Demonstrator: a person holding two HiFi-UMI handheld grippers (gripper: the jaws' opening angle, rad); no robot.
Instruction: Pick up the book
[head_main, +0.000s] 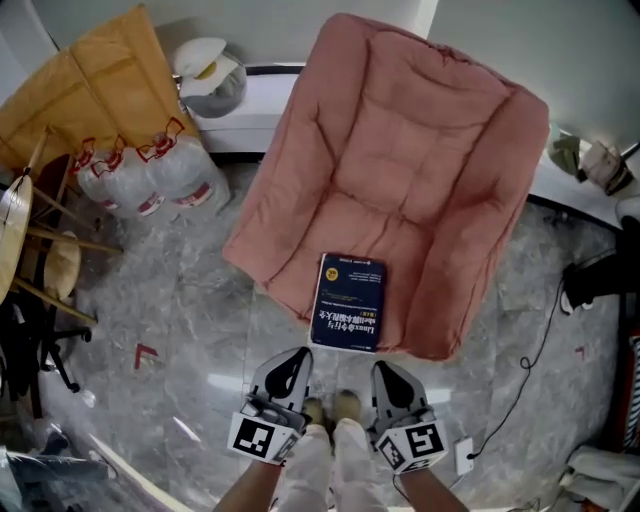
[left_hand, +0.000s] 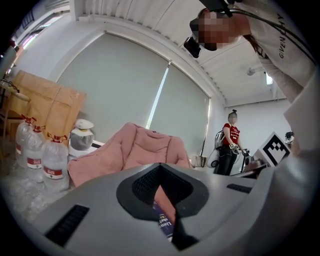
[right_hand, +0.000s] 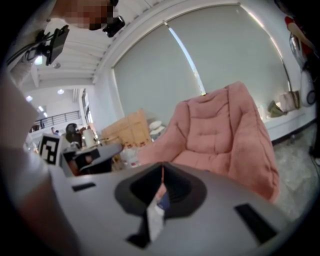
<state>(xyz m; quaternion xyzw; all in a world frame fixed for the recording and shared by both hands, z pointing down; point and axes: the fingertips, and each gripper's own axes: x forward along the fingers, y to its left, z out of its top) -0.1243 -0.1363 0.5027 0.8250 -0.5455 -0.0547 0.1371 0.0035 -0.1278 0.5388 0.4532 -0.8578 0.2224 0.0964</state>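
A dark blue book (head_main: 348, 300) lies flat on the front edge of the seat of a pink padded chair (head_main: 400, 180), with white print on its cover. My left gripper (head_main: 290, 375) and right gripper (head_main: 390, 385) hang side by side just in front of the book, short of the chair and over the floor. Both are shut with nothing held. In the left gripper view the jaws (left_hand: 161, 172) meet, and a sliver of the book (left_hand: 165, 225) shows through the narrow slit. The right gripper (right_hand: 162, 167) shows the same, with a bit of the book (right_hand: 162, 200) in its slit.
Large water bottles (head_main: 140, 175) and flattened cardboard (head_main: 90, 85) stand at the back left, with wooden furniture (head_main: 50, 260) at the left edge. A cable (head_main: 530, 360) runs over the marble floor at the right. A person in red (left_hand: 231, 142) stands far off.
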